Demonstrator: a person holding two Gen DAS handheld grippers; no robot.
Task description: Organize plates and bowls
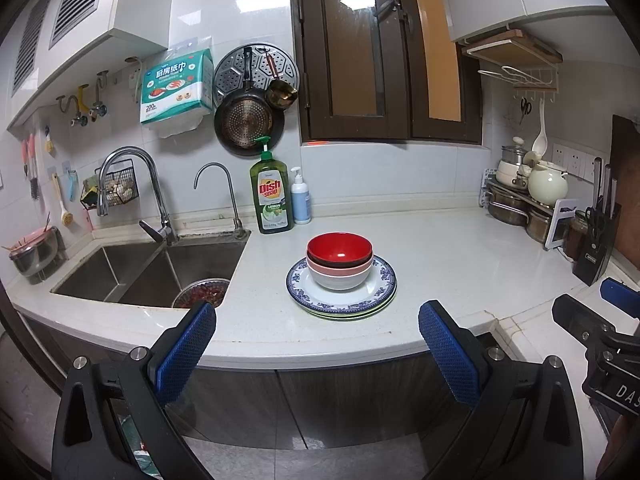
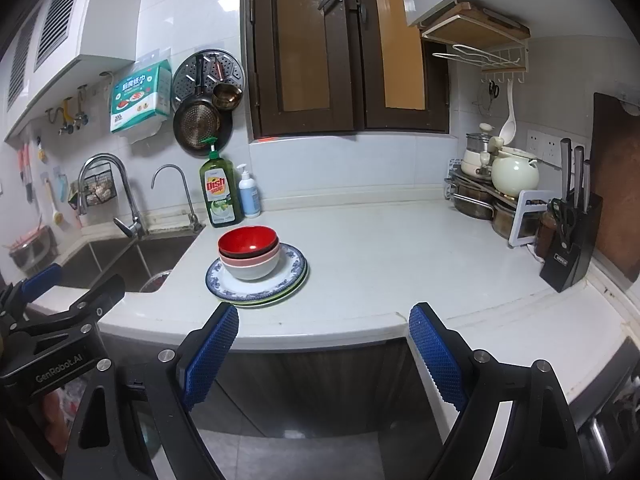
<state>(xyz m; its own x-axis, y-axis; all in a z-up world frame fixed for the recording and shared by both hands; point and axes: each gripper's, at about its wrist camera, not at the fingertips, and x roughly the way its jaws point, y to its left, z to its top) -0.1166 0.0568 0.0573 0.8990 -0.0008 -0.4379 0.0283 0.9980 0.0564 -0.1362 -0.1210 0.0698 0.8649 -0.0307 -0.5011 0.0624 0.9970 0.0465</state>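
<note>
On the white table (image 1: 460, 256), a little in from its front edge and just right of the sink (image 1: 160, 268), sits one stack of dishes. At the bottom lie several plates (image 1: 340, 302): the top one white with a blue patterned rim, with a green-edged rim showing beneath it. Nested on them stand three bowls: a white bowl (image 1: 340, 280) at the bottom, a pink bowl (image 1: 340, 269) in it, and a red bowl (image 1: 339, 249) with a dark outside on top. All stand upright, the bowls set slightly toward the back of the plates. Behind the stack, against the back wall, stands a green dish soap bottle (image 1: 271, 196) with a small white pump bottle (image 1: 300, 198) just beside it. At the table's far right corner are a rack of pots (image 1: 520, 200) and a black knife block (image 1: 598, 240). The left gripper (image 1: 318, 354) hangs in front of the table's front edge, its blue pads spread wide with nothing between them. The right gripper (image 2: 324, 354) does the same further right, likewise spread and holding nothing, well apart from the stack.
</note>
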